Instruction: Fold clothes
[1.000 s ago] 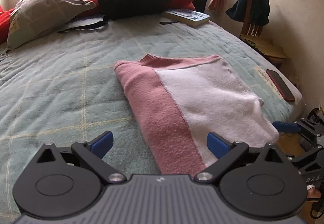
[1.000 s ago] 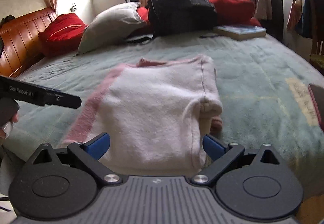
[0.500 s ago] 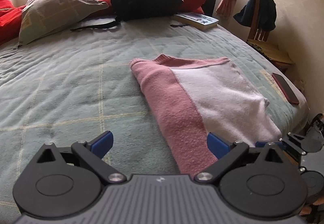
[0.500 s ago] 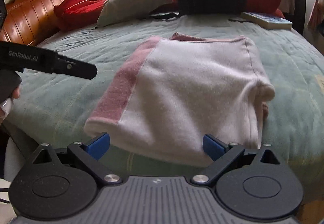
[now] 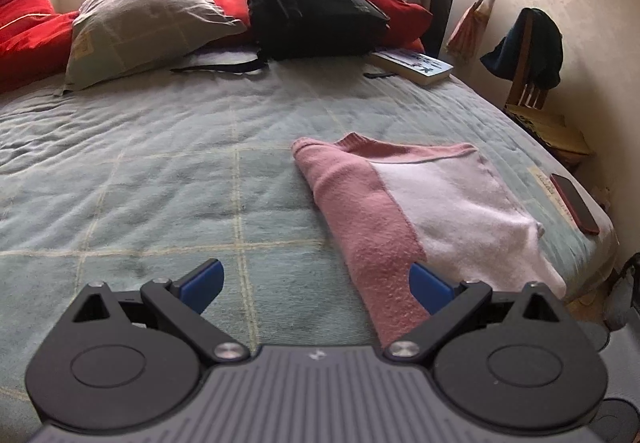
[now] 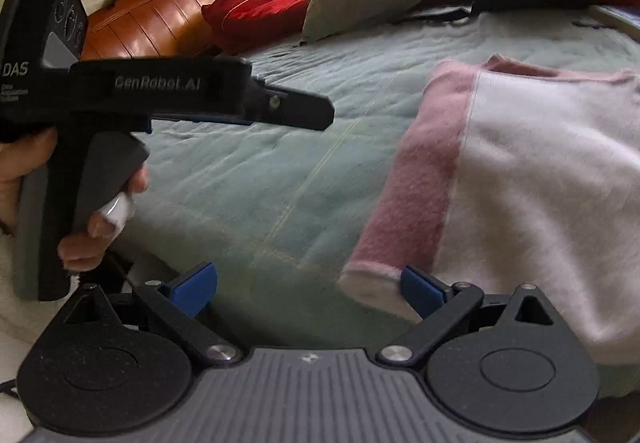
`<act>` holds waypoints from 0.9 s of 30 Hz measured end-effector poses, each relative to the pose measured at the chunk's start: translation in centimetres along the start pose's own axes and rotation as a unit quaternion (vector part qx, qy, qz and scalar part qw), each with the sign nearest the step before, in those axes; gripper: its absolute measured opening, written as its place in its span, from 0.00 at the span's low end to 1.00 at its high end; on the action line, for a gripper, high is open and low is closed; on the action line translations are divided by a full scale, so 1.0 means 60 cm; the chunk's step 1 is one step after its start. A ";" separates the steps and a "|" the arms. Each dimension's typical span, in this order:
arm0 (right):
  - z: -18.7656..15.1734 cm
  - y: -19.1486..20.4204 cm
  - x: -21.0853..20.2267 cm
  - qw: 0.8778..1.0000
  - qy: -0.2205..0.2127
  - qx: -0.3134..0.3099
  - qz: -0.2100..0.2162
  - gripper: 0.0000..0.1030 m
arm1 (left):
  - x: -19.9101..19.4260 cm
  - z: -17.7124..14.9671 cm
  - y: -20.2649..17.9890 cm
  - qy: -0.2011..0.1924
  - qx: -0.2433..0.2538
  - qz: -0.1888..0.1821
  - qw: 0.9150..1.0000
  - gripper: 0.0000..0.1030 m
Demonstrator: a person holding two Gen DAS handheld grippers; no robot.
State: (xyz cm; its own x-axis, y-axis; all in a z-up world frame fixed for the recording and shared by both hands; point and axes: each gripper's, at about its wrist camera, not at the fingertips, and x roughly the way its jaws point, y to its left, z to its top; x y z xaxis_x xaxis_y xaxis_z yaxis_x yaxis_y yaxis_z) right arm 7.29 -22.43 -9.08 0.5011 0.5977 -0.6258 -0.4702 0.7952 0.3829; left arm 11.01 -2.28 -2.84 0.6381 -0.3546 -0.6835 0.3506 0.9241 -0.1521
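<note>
Grippers both spread wide, empty: right gripper low at the near edge of the folded pink-and-white fleece sweater, left gripper hand-held level beside it, over the green quilted bed.

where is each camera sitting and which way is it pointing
Left wrist: sits on the left gripper, low at the foot of the bed, facing the pillow and backpack; only its own open fingers show.
Right wrist: sits on the right gripper, facing across the bed toward the headboard; a hand holding the left gripper shows.
Both see the folded sweater, the blanket, pillow and backpack.
</note>
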 end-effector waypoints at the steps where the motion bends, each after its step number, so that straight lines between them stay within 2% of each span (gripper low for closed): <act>1: 0.000 -0.001 -0.007 1.000 -0.008 0.000 -0.006 0.98 | 0.001 0.000 -0.001 0.002 0.001 -0.001 1.000 0.96; 5: 0.005 -0.028 -0.044 0.996 -0.046 0.017 -0.072 1.00 | 0.010 -0.001 -0.013 0.010 0.011 -0.013 1.000 0.96; 7: -0.001 -0.051 -0.047 0.991 -0.037 0.032 -0.125 1.00 | 0.013 -0.003 -0.019 0.014 0.016 -0.018 1.000 0.96; 9: -0.013 -0.073 -0.046 0.986 -0.014 0.056 -0.154 1.00 | 0.016 -0.005 -0.025 0.018 0.023 -0.022 0.999 0.96; 13: -0.017 -0.079 -0.063 0.987 -0.016 0.061 -0.150 1.00 | 0.017 -0.004 -0.029 0.019 0.029 -0.018 0.999 0.96; 20: 0.059 -0.090 -0.077 0.980 -0.071 0.008 -0.184 1.00 | 0.023 -0.007 -0.028 0.027 0.027 -0.022 0.999 0.96; 23: 0.077 -0.116 -0.058 0.975 -0.059 0.006 -0.213 1.00 | 0.032 -0.008 -0.026 0.038 0.028 -0.020 0.999 0.96; 27: 0.069 -0.148 -0.033 0.971 -0.025 0.020 -0.237 1.00 | 0.036 -0.004 -0.030 0.043 0.033 -0.012 0.998 0.96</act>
State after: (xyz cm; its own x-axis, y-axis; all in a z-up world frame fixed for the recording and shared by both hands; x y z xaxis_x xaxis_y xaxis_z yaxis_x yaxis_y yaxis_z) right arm 13.47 -30.27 -8.42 0.6896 0.1676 -0.7045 -0.1504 0.9848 0.0870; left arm 11.60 -4.66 -4.22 0.5688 -0.3599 -0.7396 0.4107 0.9033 -0.1237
